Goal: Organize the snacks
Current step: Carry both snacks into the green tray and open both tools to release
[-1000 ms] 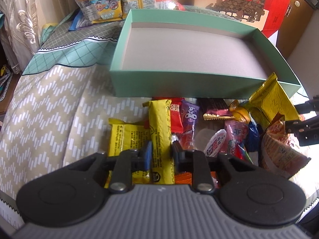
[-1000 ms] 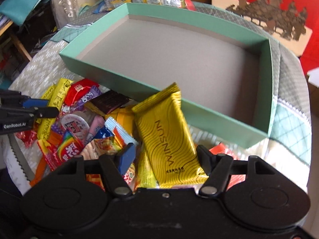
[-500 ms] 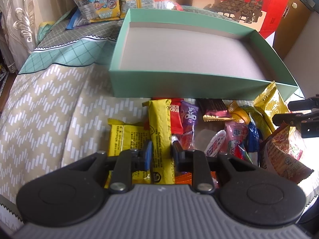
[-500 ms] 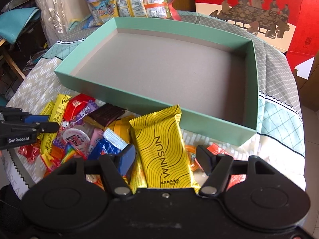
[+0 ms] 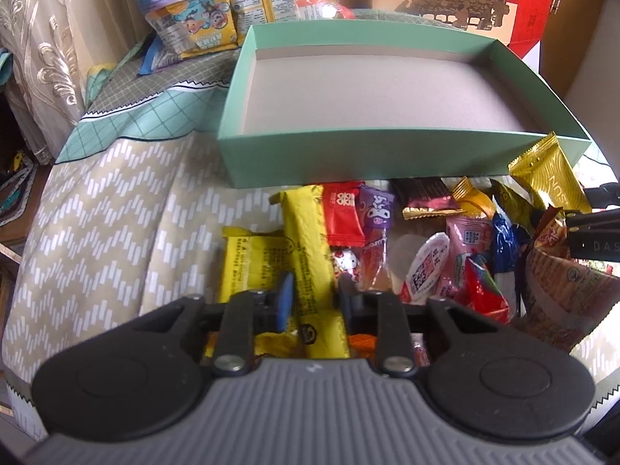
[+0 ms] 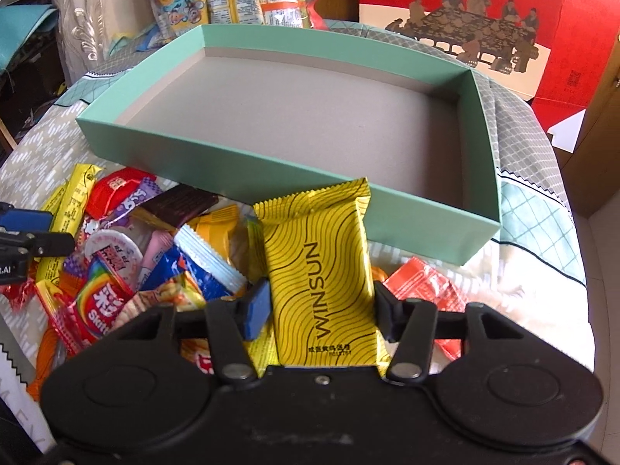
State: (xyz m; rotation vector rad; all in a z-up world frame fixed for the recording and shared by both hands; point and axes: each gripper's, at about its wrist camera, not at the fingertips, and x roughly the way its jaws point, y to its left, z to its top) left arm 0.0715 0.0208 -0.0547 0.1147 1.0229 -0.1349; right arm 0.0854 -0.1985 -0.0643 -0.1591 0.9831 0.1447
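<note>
Your right tool (image 6: 317, 310) is clamped on the yellow WINSUN packet (image 6: 321, 271); your left tool (image 5: 312, 300) grips the long yellow bar (image 5: 310, 248). Carry each toward 12 o'clock, clear the near wall of the empty teal box (image 6: 232, 166), then release flat inside.

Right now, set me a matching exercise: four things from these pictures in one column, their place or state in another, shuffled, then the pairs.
Things:
1. WINSUN packet
2. long yellow bar
3. green box
4. cartoon snack bags

Place or state:
A. holds no snacks yet
B. between the left gripper's fingers
C. behind the box, at the far edge
D. between the right gripper's fingers

Pairs: 1-D, 2-B, 3-A, 4-C
</note>
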